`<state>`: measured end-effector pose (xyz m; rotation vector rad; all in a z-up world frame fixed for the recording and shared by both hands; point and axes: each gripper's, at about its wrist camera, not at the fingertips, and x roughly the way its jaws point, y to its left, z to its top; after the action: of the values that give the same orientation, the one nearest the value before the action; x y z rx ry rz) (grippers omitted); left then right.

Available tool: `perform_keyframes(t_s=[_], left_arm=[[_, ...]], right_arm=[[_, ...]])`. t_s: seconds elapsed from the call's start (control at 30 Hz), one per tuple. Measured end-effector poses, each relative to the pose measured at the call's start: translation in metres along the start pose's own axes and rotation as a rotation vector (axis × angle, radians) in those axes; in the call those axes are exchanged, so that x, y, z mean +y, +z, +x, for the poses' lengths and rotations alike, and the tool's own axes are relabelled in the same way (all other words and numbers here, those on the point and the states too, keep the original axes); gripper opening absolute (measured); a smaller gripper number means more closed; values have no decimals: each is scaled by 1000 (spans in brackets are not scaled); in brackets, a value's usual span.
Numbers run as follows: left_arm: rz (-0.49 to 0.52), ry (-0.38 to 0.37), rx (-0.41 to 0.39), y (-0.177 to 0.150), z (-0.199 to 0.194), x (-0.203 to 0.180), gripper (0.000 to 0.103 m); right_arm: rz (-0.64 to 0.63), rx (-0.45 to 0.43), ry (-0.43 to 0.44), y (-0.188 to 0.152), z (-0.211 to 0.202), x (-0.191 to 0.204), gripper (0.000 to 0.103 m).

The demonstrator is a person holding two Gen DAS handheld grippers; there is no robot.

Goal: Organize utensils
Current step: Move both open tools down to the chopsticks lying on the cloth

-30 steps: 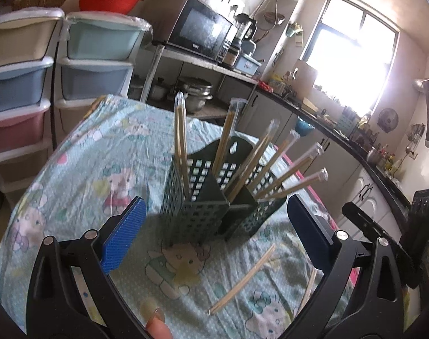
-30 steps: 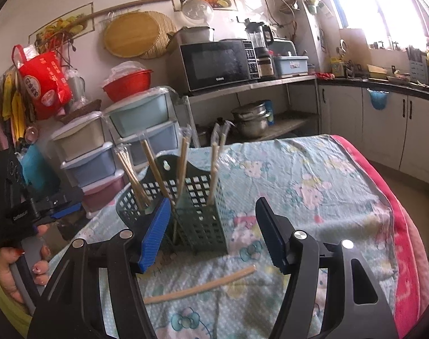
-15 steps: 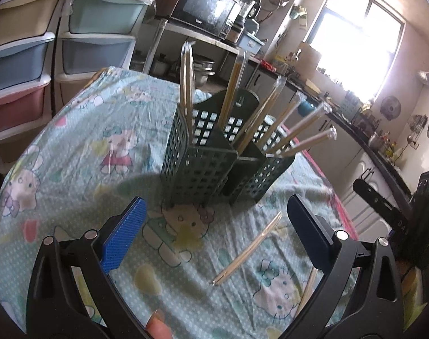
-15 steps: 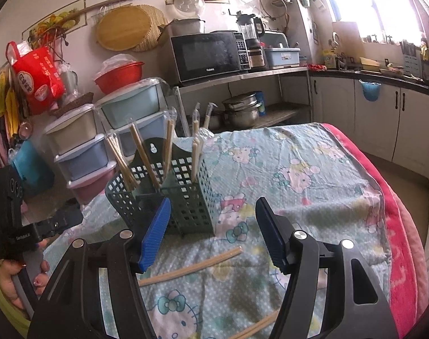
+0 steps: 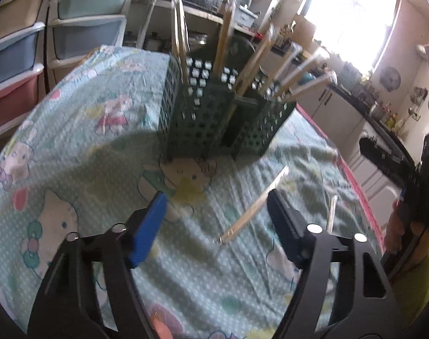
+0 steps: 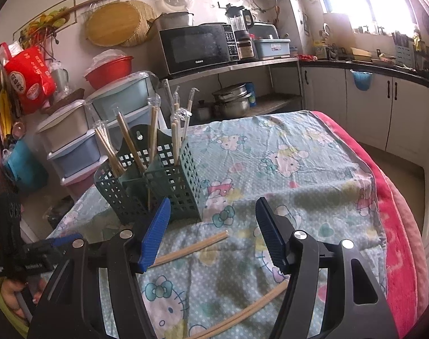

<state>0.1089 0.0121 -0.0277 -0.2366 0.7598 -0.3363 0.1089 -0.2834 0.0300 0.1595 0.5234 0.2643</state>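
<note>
My left jaws [image 5: 217, 223]: just been closing, pads still apart — a wrapped chopstick [image 5: 254, 204] lies on the bench cloth [image 5: 81, 141] between them, untouched.
My right jaws [image 6: 213, 231]: released, hovering above another chopstick pair [image 6: 190, 248].
Far: green holder [image 6: 157, 180] — upright chopsticks inside.

Window [image 5: 353, 19] glare blown out, left-wrist view motion-blurred, fisheye-bent edges, dark corners
</note>
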Motion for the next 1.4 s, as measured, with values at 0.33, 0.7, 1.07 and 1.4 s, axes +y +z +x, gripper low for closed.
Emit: perform_keyframes(t_s=[0.33, 0.7, 1.07, 1.4], left_arm=[[55, -14, 114, -34, 19, -11, 32], [83, -2, 158, -43, 36, -16, 31], [94, 36, 142, -38, 44, -14, 16], [91, 14, 123, -35, 38, -14, 6]], right_arm=[[42, 16, -29, -5, 0, -18, 60], [97, 105, -64, -20, 9, -49, 60], [139, 234, -46, -48, 25, -76, 60], [144, 299, -22, -61, 32, -79, 60]])
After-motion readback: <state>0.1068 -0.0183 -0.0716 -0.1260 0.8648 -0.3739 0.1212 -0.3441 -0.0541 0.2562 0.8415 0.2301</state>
